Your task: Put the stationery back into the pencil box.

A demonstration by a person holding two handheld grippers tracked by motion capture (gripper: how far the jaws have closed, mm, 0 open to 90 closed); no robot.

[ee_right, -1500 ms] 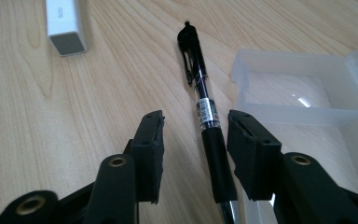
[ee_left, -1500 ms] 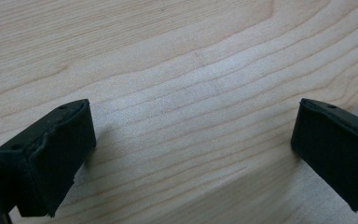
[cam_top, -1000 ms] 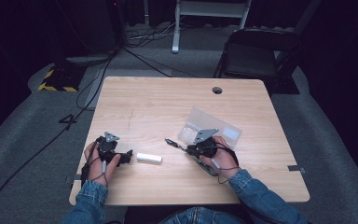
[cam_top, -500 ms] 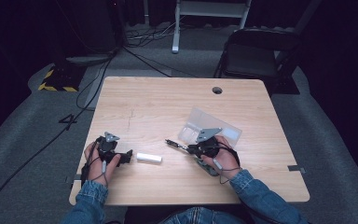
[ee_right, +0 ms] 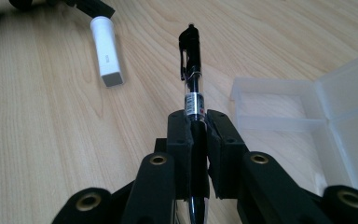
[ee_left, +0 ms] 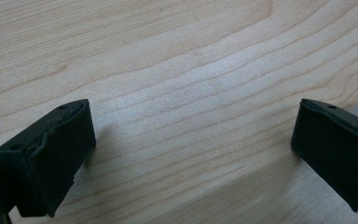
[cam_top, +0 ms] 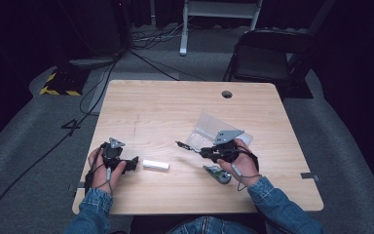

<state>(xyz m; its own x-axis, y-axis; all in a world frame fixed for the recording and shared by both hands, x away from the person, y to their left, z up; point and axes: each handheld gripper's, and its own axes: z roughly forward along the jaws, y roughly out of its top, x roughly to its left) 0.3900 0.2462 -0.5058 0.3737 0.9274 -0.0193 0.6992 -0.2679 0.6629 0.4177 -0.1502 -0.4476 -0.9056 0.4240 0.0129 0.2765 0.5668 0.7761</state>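
My right gripper (cam_top: 203, 151) (ee_right: 196, 140) is shut on a black-and-clear pen (cam_top: 185, 146) (ee_right: 190, 60), held a little above the table. The pen sticks out past the jaws, toward the left in the high view. A white stick-shaped tube (cam_top: 155, 165) (ee_right: 105, 49) lies flat on the wood between the two hands. My left gripper (cam_top: 132, 164) (ee_left: 191, 154) rests low over the table just left of the tube. Its jaws stand wide open with only bare wood between them. An open clear plastic case (cam_top: 209, 126) (ee_right: 307, 112) lies behind the right gripper.
The wooden table (cam_top: 165, 107) has a round cable hole (cam_top: 227, 94) near its far edge. A small grey-green round object (cam_top: 217, 174) lies under the right hand. A folding chair (cam_top: 265, 58) stands beyond the table, and cables run across the floor at left.
My right gripper has risen a little with the pen in it, uncovering the grey-green object beneath the hand. The left gripper has stayed still.
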